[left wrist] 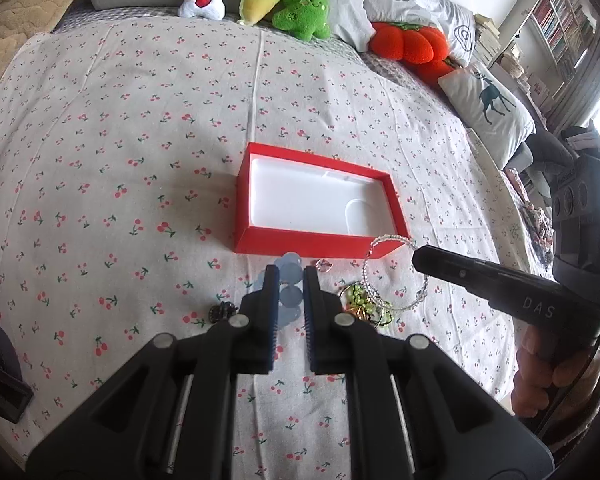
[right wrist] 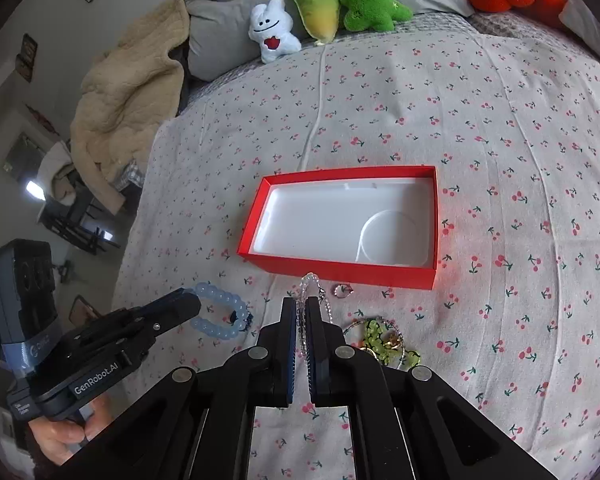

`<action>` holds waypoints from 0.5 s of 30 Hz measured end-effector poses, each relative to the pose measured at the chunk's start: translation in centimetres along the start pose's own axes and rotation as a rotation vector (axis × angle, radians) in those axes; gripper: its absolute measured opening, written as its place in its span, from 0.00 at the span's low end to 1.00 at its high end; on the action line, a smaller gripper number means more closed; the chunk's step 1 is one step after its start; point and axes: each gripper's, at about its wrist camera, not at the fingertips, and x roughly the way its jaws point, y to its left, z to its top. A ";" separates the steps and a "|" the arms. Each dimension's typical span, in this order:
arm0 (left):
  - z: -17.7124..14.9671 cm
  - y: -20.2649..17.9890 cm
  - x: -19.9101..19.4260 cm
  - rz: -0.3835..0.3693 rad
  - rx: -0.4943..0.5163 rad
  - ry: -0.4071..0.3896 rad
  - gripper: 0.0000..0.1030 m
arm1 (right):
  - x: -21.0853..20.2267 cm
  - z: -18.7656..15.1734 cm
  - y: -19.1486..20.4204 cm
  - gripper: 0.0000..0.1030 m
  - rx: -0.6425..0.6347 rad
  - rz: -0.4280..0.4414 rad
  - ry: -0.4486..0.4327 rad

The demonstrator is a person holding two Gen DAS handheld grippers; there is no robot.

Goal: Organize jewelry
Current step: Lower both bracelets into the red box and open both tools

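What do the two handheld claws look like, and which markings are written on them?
Both are matte black with dark blue ribbed pads and round silver pins. The left claw reads "GenRobot.AI" in white, with a blue-grey strap. The right claw shows "DAS"; a thin black cable hangs near its handle.

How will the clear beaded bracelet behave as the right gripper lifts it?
Probably floppy: the clear beaded bracelet droops in a loop from the right gripper. Likely light, with small beads. It may swing or snag the red box rim.
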 end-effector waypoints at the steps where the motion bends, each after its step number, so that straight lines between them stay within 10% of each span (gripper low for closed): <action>1: 0.4 -0.2 -0.1 -0.012 -0.002 -0.012 0.12 | -0.3 0.3 0.0 0.04 0.004 -0.001 -0.014; 15: 5.3 -1.8 4.3 -0.176 -0.059 -0.074 0.12 | 0.2 4.6 -2.9 0.04 0.102 -0.049 -0.132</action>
